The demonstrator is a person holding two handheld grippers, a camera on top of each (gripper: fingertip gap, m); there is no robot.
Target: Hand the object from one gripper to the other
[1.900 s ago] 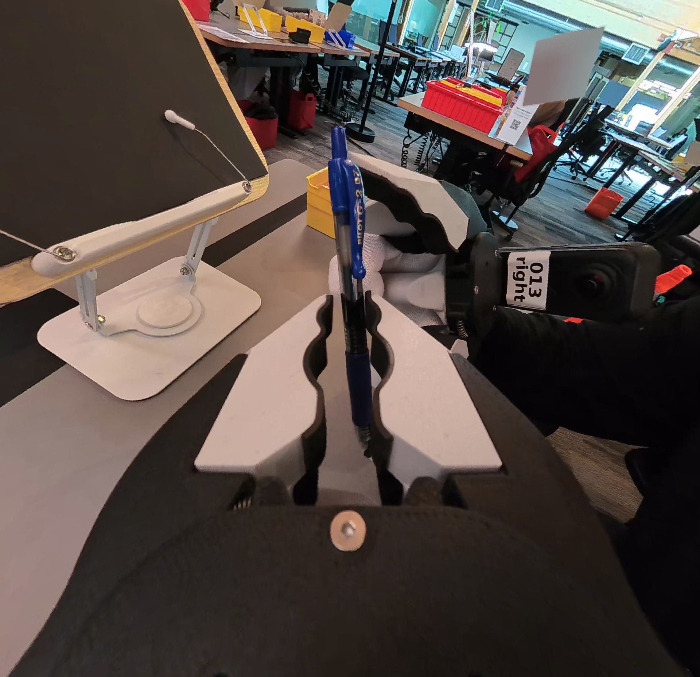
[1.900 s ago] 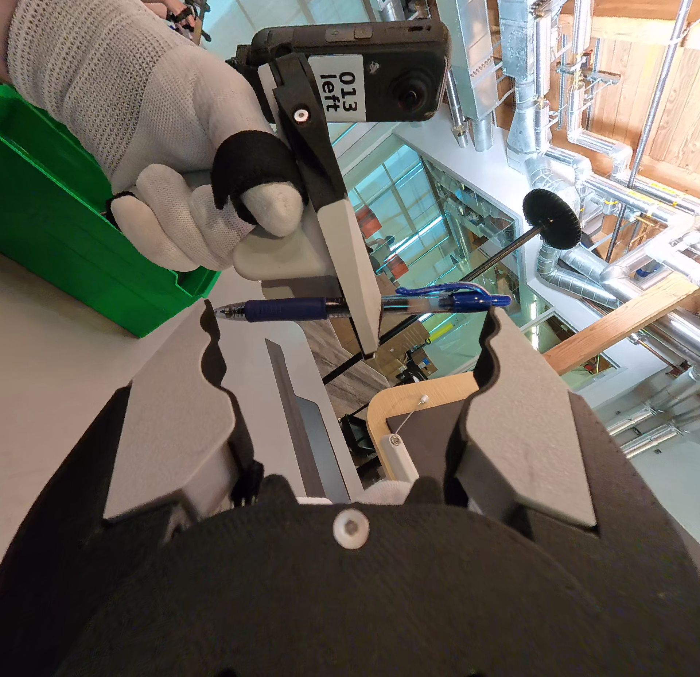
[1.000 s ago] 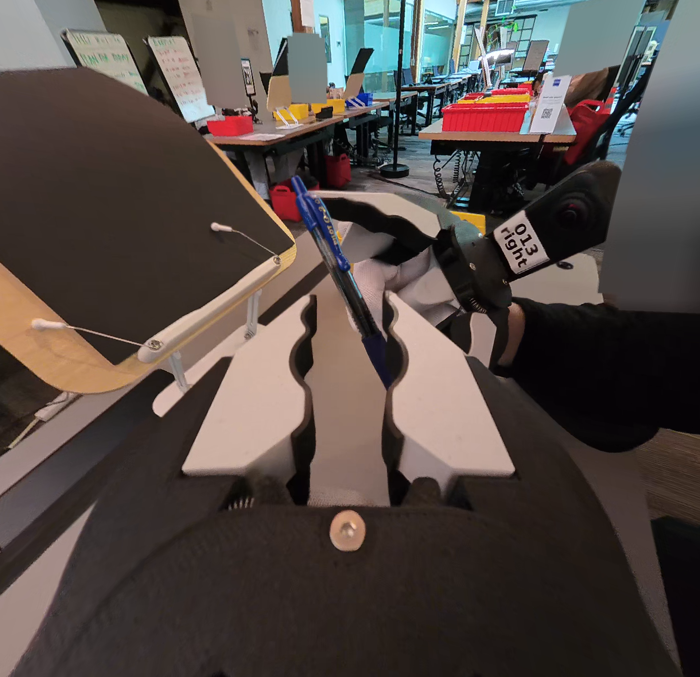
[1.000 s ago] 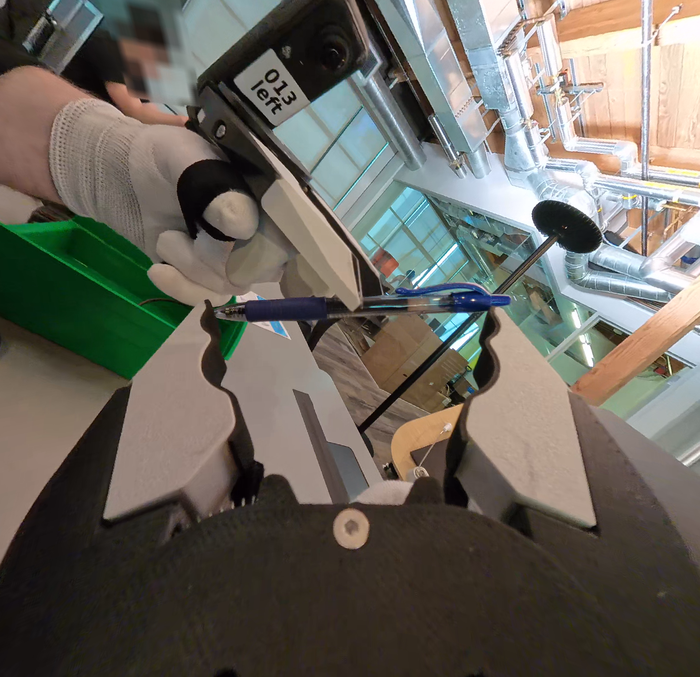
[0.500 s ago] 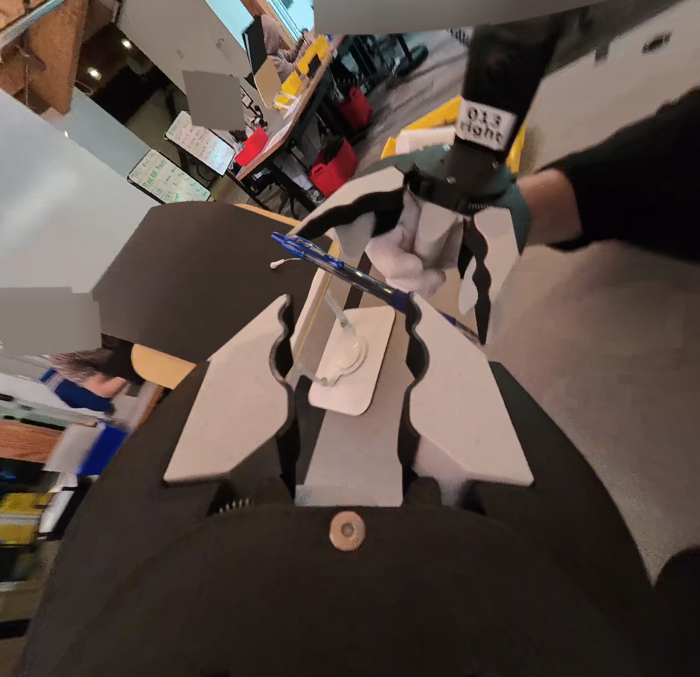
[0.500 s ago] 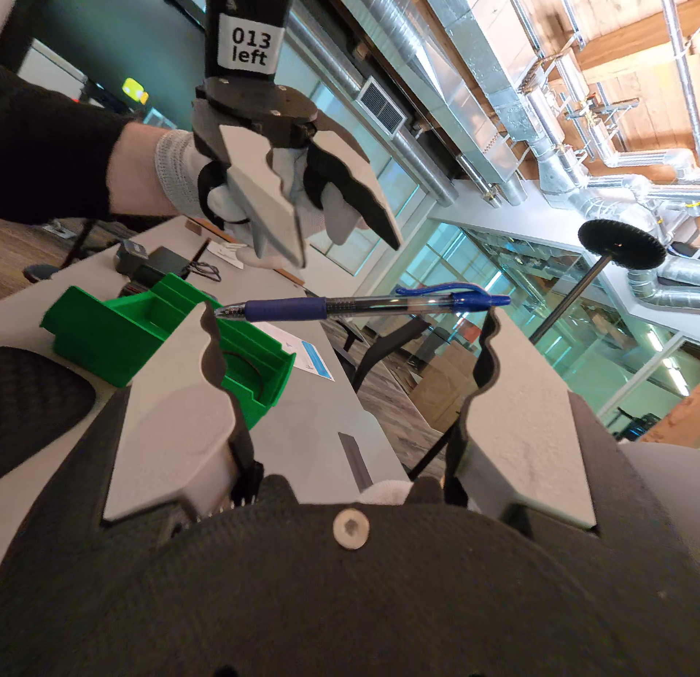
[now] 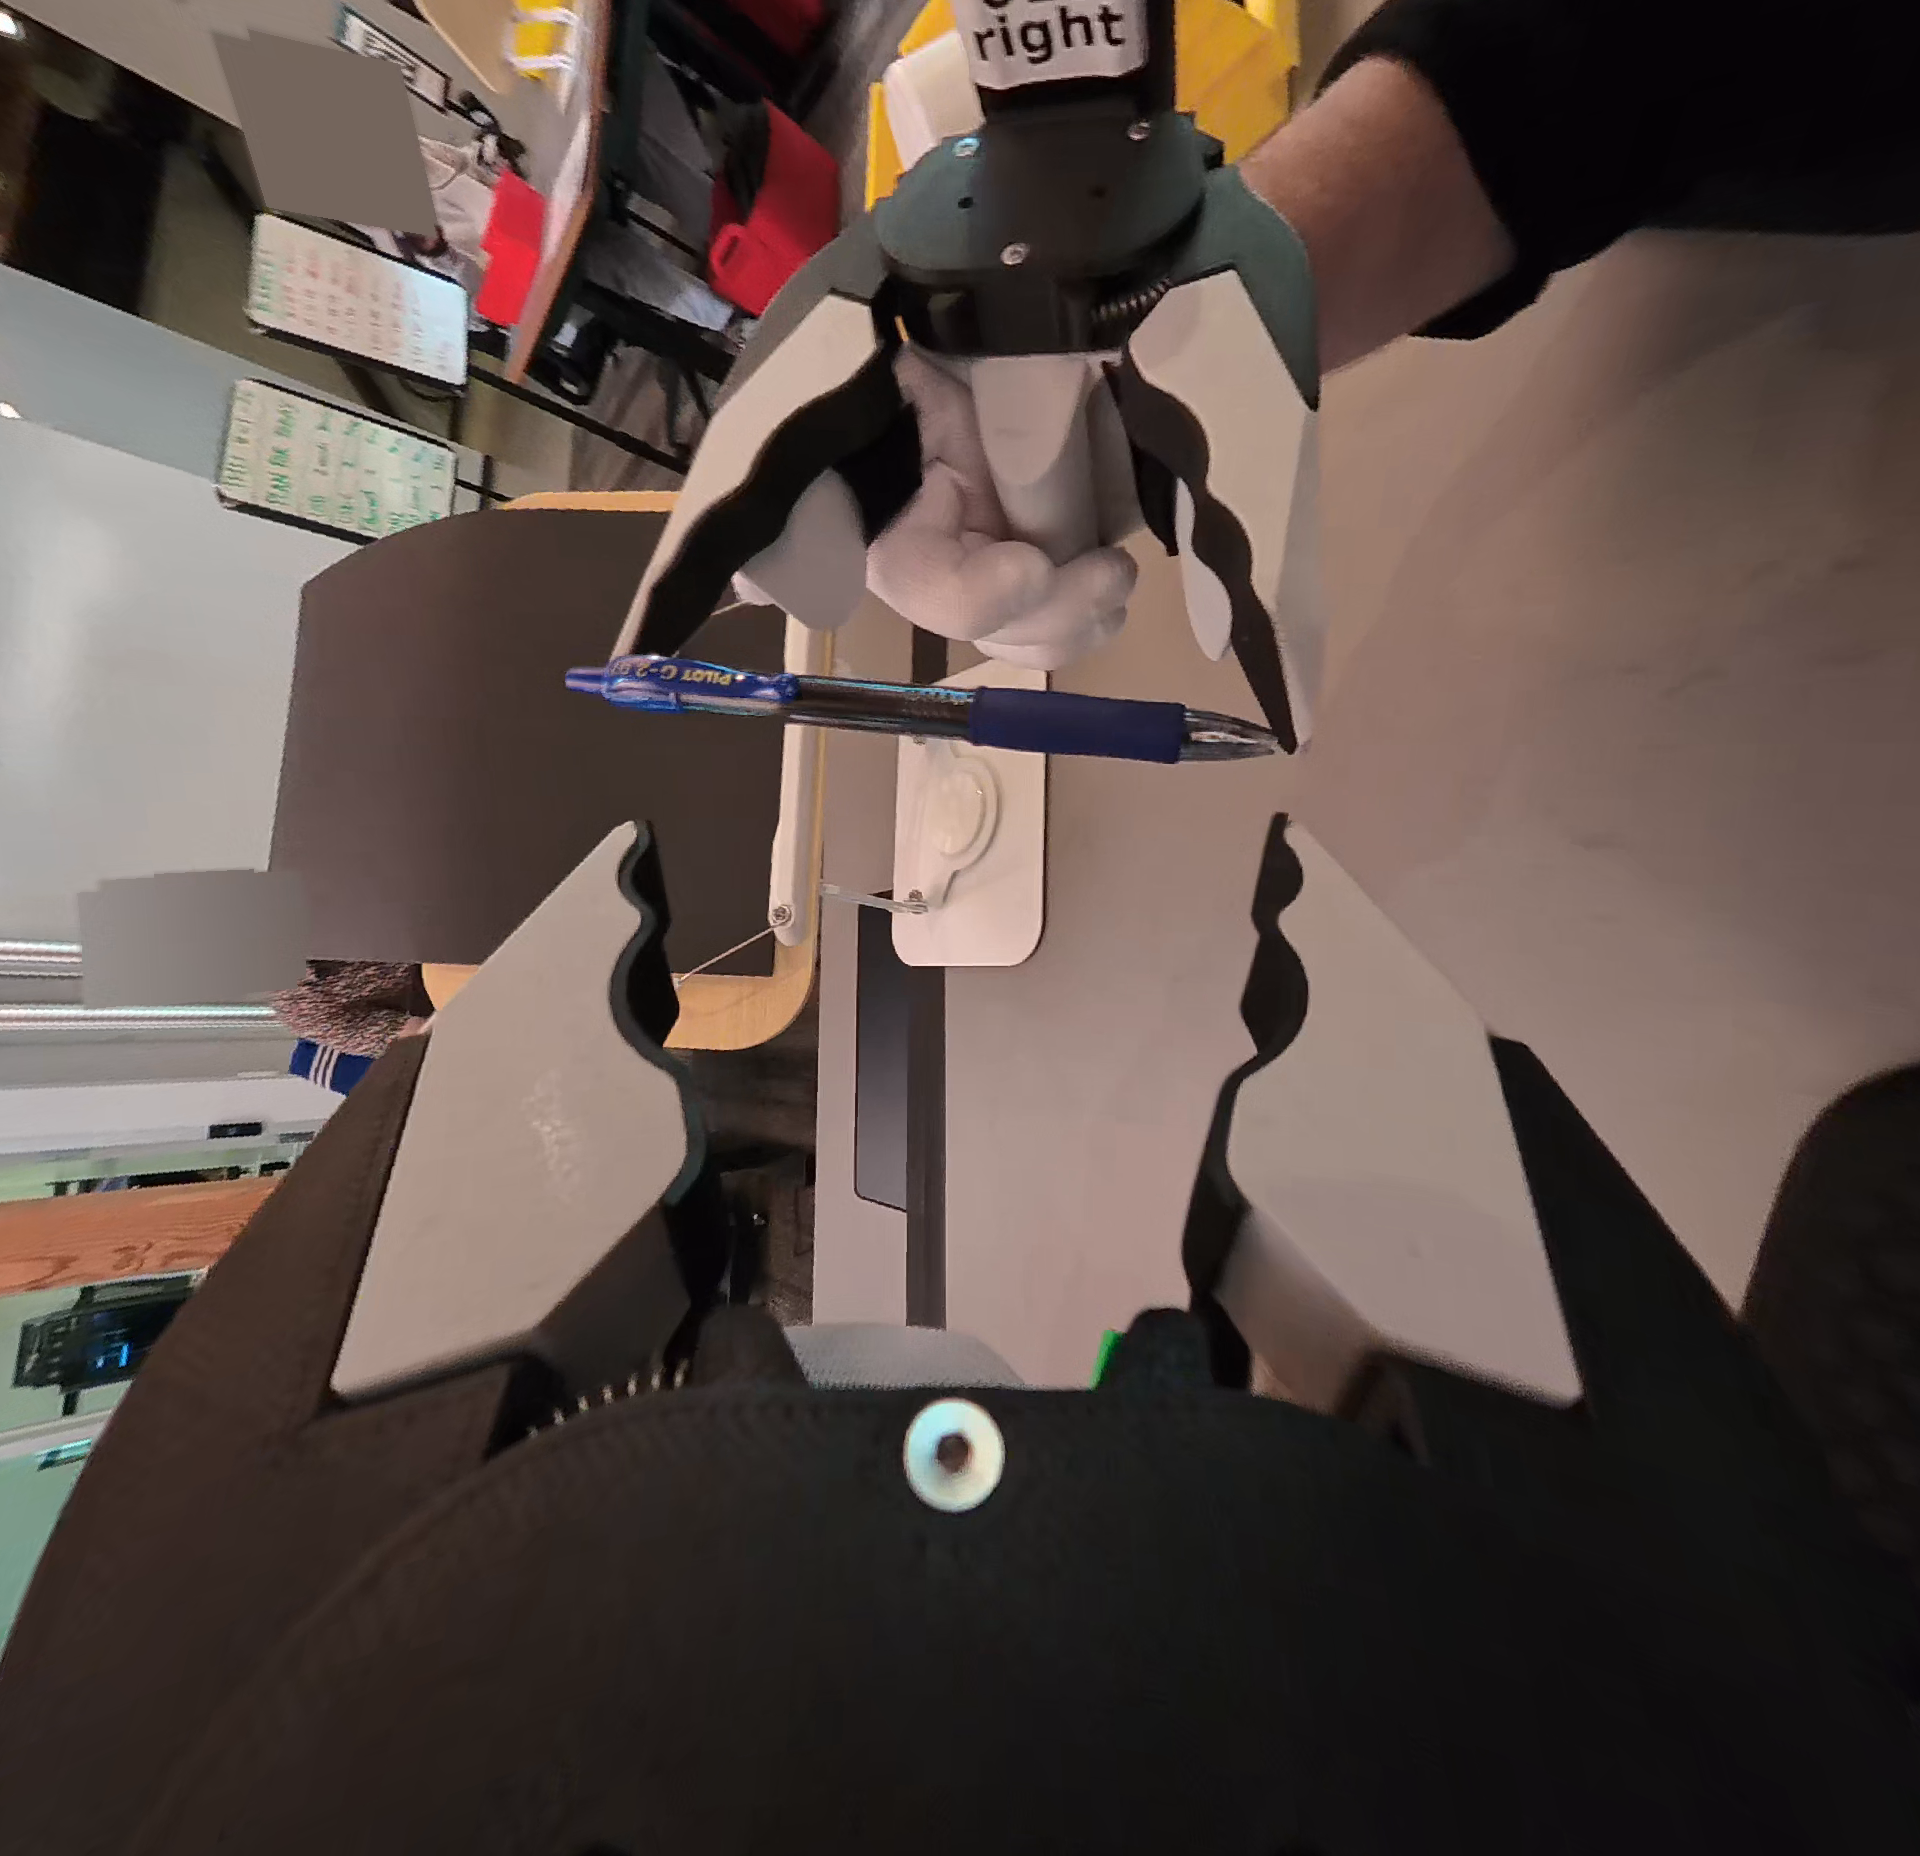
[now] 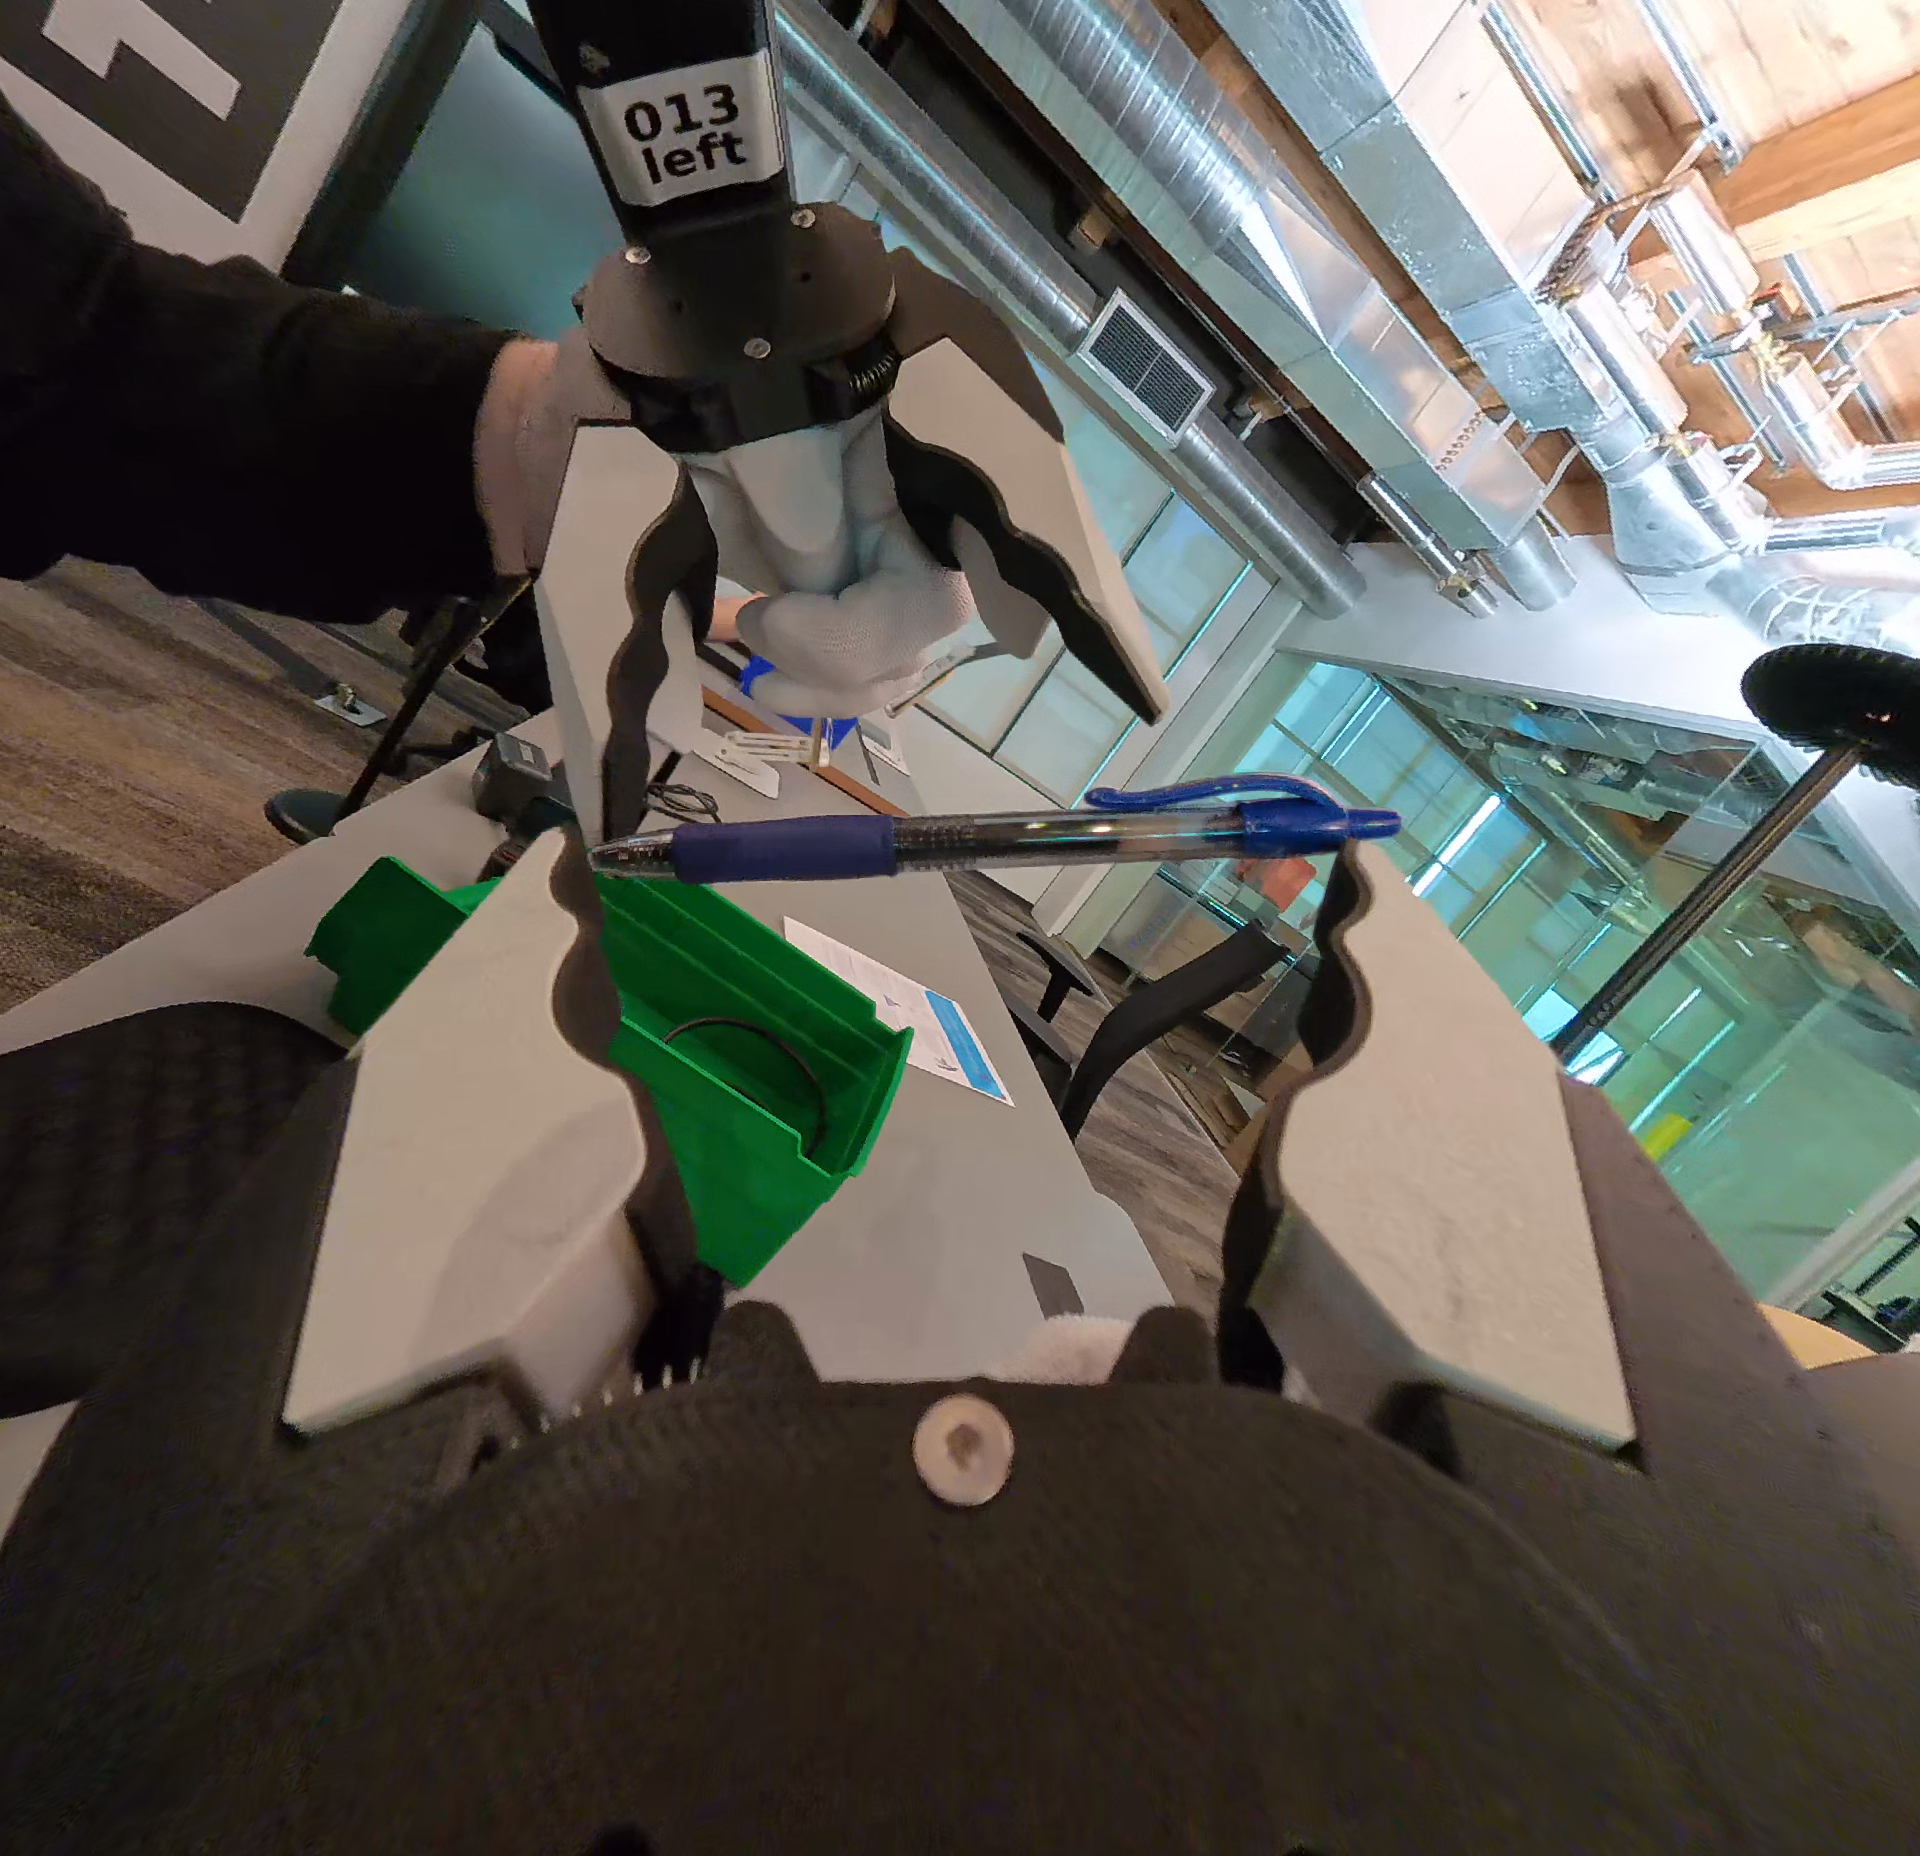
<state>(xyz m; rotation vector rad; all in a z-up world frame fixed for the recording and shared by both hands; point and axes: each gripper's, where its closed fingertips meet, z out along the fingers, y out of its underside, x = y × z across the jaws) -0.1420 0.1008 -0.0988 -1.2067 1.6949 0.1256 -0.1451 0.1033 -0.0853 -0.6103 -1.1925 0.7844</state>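
Observation:
A blue pen (image 7: 1075, 724) lies crosswise, clamped end to end between the fingertips of my right gripper (image 8: 956, 852). In the right wrist view the pen (image 8: 790, 848) spans the jaws, its tip at the left finger and its clicker at the right finger. My left gripper (image 7: 958, 835) is open wide and empty, facing the right gripper (image 7: 958, 700) head on, a short way back from the pen. In the right wrist view the left gripper (image 8: 878, 767) hangs just beyond the pen, not touching it.
A grey table (image 7: 1558, 767) is beneath. A black board (image 7: 468, 715) leans on a white stand (image 7: 971, 902). A green bin (image 8: 727, 1037) and a paper sheet (image 8: 925, 1022) lie on the table. A yellow bin (image 7: 1236, 30) sits behind the right gripper. Both grippers' tips are close together, under 4 cm apart.
My left gripper let go of the pen, opened wide and drew back from it. The pen stays held across the right gripper's fingertips. Both grippers have rotated.

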